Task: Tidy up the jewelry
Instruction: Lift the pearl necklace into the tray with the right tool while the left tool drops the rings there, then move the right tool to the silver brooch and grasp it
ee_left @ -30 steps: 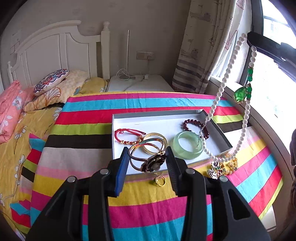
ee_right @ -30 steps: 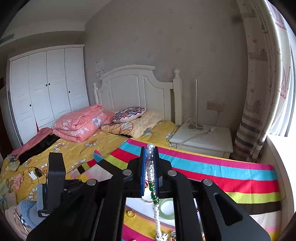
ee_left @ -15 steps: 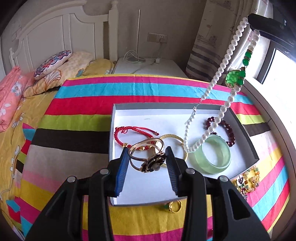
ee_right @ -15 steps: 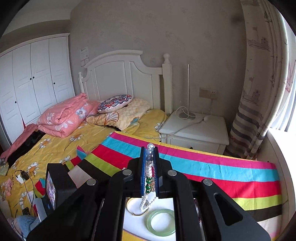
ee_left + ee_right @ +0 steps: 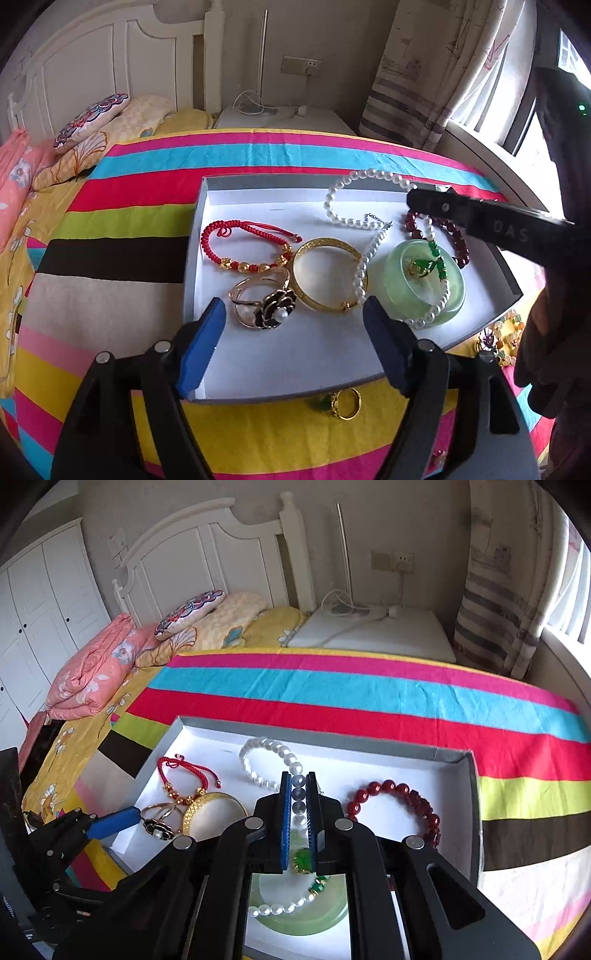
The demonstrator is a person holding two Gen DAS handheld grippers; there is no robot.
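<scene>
A grey tray with a white floor (image 5: 280,354) (image 5: 369,753) lies on the striped bedspread. In it lie a red cord bracelet (image 5: 243,243), a gold bangle (image 5: 328,273), a black flower bangle (image 5: 266,306), a jade bangle (image 5: 424,284) and a dark red bead bracelet (image 5: 402,805). My left gripper (image 5: 295,332) is open and empty just behind the flower bangle. My right gripper (image 5: 298,805) is shut on the pearl necklace (image 5: 354,221) (image 5: 266,760), which lies draped in the tray, its green pendant (image 5: 421,267) inside the jade bangle.
A gold ring with a green stone (image 5: 340,402) lies on the bedspread in front of the tray. A multicoloured bead piece (image 5: 502,336) lies off the tray's right corner. Pillows (image 5: 192,613), a nightstand (image 5: 376,631) and a headboard stand behind.
My left gripper opened and let the flower bangle go onto the tray floor. My right gripper came down and laid the hanging pearl necklace into the tray.
</scene>
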